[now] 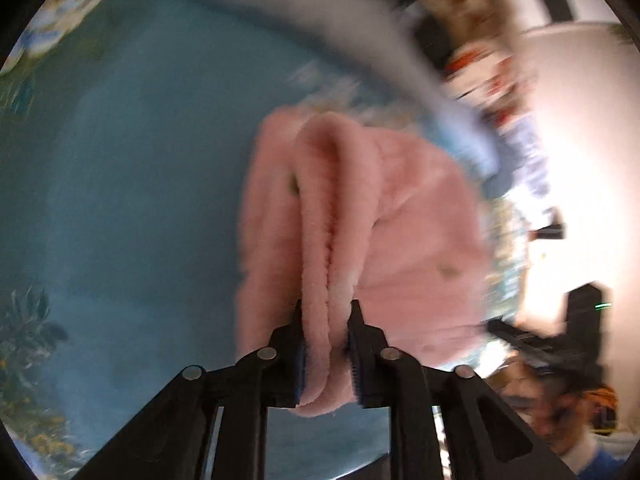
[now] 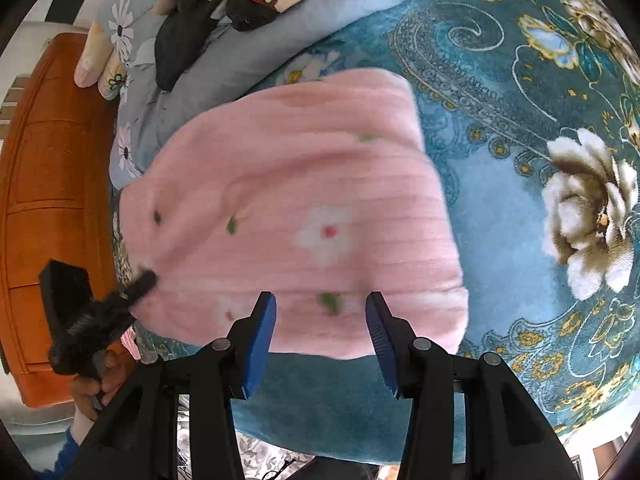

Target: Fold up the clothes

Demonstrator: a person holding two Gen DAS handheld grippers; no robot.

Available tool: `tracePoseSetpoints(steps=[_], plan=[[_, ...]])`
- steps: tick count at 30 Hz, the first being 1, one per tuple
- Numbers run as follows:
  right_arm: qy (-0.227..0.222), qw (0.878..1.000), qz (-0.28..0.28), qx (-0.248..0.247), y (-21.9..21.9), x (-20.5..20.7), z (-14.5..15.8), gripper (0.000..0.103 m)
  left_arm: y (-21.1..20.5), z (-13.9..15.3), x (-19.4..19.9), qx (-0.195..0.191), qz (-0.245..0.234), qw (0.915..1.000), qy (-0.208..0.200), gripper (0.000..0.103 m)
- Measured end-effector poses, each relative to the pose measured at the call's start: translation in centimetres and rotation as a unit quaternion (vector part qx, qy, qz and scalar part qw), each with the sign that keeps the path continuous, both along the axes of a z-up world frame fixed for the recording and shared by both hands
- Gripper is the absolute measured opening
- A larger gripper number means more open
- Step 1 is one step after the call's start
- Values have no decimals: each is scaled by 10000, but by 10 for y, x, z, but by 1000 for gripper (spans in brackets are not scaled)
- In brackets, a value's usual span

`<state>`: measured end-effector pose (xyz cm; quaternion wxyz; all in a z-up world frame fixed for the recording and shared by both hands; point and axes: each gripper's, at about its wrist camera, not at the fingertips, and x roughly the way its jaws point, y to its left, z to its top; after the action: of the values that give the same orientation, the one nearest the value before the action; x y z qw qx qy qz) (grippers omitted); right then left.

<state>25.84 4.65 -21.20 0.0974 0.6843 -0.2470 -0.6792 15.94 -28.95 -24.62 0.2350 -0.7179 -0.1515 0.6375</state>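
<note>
A pink fleece garment [image 2: 296, 216], printed with small white flowers and green leaves, is spread on a teal floral blanket [image 2: 500, 208] that covers the bed; every place below is given relative to this garment.

The left gripper [image 1: 326, 354] is clamped on a bunched fold at the garment's edge: several thick layers of fleece are squeezed between its blue pads [image 1: 301, 372], which are pressed into the cloth from both sides, with only that wad keeping them apart. It is angled steeply downward onto the fabric. In the right wrist view, the same gripper [image 2: 145, 278] is seen at the garment's left edge, its tip buried in the pink cloth, and it is carried by a hand [image 2: 94, 386] with a blue sleeve [image 2: 66, 454] below it.

The right gripper [image 2: 320, 334] is held over the garment's near hem, also tilted steeply down. Its jaws are parted about halfway and nothing is gripped; the hem is seen in the gap, but whether the tips touch it cannot be told.

Beyond the garment's far edge a pale blue quilt [image 2: 256, 52] is heaped, with a dark cloth [image 2: 188, 36] on it. An orange wooden cabinet [image 2: 52, 184] is seen past the garment's left side.
</note>
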Motion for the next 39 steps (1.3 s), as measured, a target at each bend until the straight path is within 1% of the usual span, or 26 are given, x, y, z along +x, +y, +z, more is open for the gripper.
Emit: tracePoseSetpoints(steps=[3,6,8,9,10,12,13,15,18,19,21,22,24,26,28,31,34,35,36,37,39], plan=[[-111,9999,42,64,-5,-2,-9,48,3,-11,-2,-108,103,9998,-130,27],[-215,9995,91,194,-8,-5,-17,48,5,-6,-3,-301,-20,9995,-64,31],[-278,9991,81,318,-6,-7,-20,48,3,3,-3,-432,-92,9990,-14,36],[-333,9986,61,410,-4,-7,-22,48,0,11,-3,-537,-84,9985,56,44],[-390,9980,18,506,1,-9,-23,48,-4,20,-3,-629,-69,9978,182,48],[-413,9975,-95,573,10,-11,-20,48,-11,41,0,-695,-16,9965,460,51],[-334,9979,-154,532,17,-12,-15,48,-15,50,0,-681,18,9958,607,52],[-166,9985,-182,493,25,-19,-3,48,-11,64,0,-498,-7,9951,860,53],[41,9985,-21,544,21,-44,6,48,18,72,-4,-419,-441,9916,1139,53],[93,9985,47,538,17,-54,7,48,29,70,-6,-452,-585,9898,1219,53],[187,9985,215,477,3,-72,7,48,47,58,-11,-511,-769,9887,1184,53],[238,9982,321,442,-5,-79,8,48,51,50,-13,-500,-785,9895,1105,53],[351,9968,630,349,-23,-87,7,48,55,33,-14,-473,-742,9918,922,53],[402,9949,881,296,-36,-90,3,48,58,16,-18,-555,-675,9930,794,53],[372,9931,1043,392,-51,-92,-10,48,57,4,-22,-561,-605,9941,704,53],[66,9943,950,472,-49,-97,-37,48,55,6,-25,-427,-504,9961,589,53],[-101,9958,808,422,-44,-99,-50,48,46,19,-28,-186,-356,9977,554,53],[-62,9956,846,395,-43,-99,-47,48,41,25,-28,-146,-299,9978,569,53],[-9,9951,913,369,-42,-98,-43,48,35,31,-28,-130,-238,9978,599,57],[49,9946,976,343,-41,-96,-37,48,29,33,-28,-144,-171,9979,615,65],[179,9937,1072,289,-34,-91,-25,48,20,33,-29,-207,-32,9978,632,70]])
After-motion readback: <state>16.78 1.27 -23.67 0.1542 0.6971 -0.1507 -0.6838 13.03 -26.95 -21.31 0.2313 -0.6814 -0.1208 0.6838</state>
